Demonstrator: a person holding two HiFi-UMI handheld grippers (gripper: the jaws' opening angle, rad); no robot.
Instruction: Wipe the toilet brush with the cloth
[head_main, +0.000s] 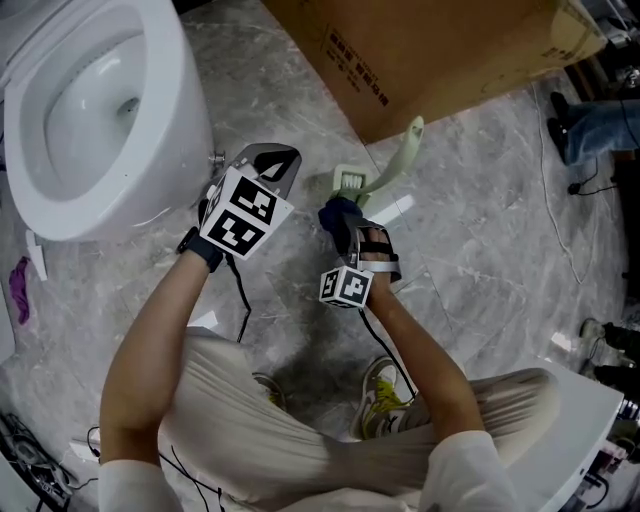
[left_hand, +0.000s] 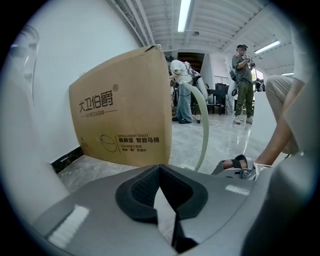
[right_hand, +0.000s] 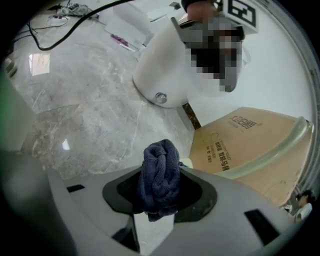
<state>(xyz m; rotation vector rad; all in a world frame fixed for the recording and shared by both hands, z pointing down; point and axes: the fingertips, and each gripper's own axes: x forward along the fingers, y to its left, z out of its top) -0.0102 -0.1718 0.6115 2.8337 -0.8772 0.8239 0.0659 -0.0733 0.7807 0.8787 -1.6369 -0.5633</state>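
A pale green toilet brush (head_main: 398, 160) leans up from its holder (head_main: 349, 183) on the marble floor, its handle resting against the cardboard box. My right gripper (head_main: 347, 228) is shut on a bunched dark blue cloth (head_main: 337, 212), just below and left of the holder. In the right gripper view the cloth (right_hand: 160, 176) fills the jaws and the handle (right_hand: 265, 155) crosses at right. My left gripper (head_main: 283, 160) hovers left of the holder, near the toilet, shut with nothing in it. The handle (left_hand: 203, 125) stands ahead of it in the left gripper view.
A white toilet (head_main: 90, 110) stands at the upper left. A big cardboard box (head_main: 430, 50) lies at the top. A thin cable (head_main: 562, 220) runs over the floor at right. My shoes (head_main: 385, 395) are below. Other people (left_hand: 243, 82) stand far off.
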